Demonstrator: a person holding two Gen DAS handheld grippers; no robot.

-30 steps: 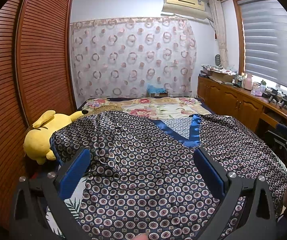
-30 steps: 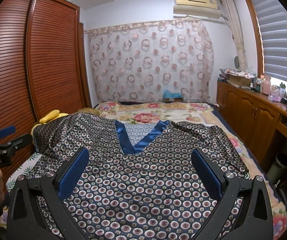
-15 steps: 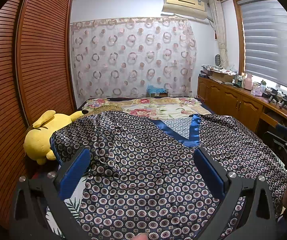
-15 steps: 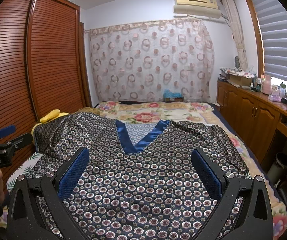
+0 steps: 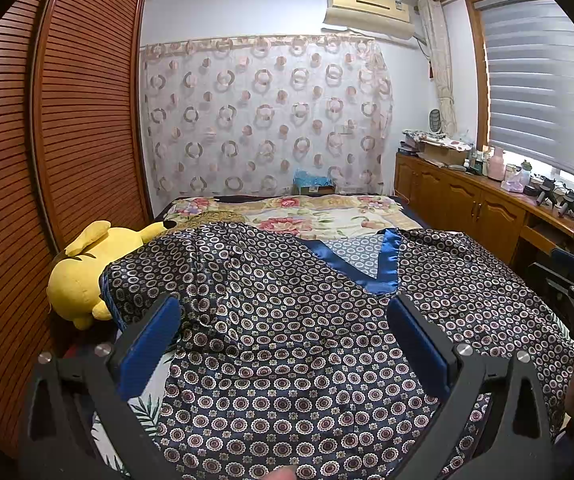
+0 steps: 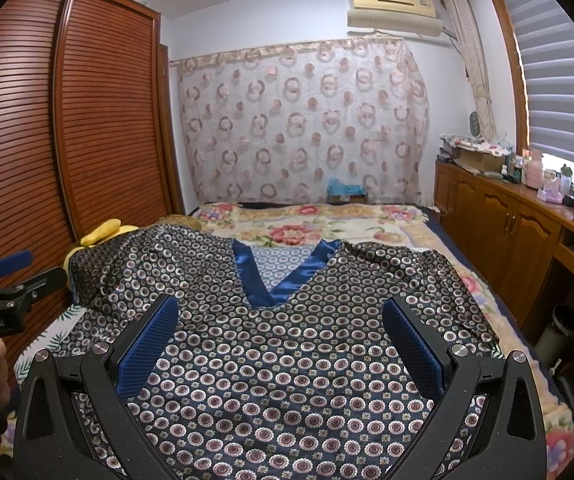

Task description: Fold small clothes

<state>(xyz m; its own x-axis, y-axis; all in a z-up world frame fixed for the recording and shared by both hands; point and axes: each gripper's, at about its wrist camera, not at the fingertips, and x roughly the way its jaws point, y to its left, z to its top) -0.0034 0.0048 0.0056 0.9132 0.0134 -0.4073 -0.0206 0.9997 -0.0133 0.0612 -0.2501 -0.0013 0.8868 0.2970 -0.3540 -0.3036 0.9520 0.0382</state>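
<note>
A dark navy top [image 5: 287, 344] with a small ring pattern and a blue satin V-neck lies spread flat on the bed, neck pointing away; it also shows in the right wrist view [image 6: 287, 360]. Its left sleeve drapes over a yellow plush toy. My left gripper [image 5: 285, 340] is open and empty, held above the top's left half. My right gripper [image 6: 281, 338] is open and empty above the top's middle, below the V-neck [image 6: 283, 276]. Each gripper shows at the edge of the other's view.
A yellow plush toy [image 5: 83, 264] lies at the bed's left edge by the slatted wooden wardrobe [image 5: 47, 160]. A floral blanket [image 6: 319, 228] covers the far bed. A wooden cabinet [image 6: 519, 240] with clutter runs along the right wall.
</note>
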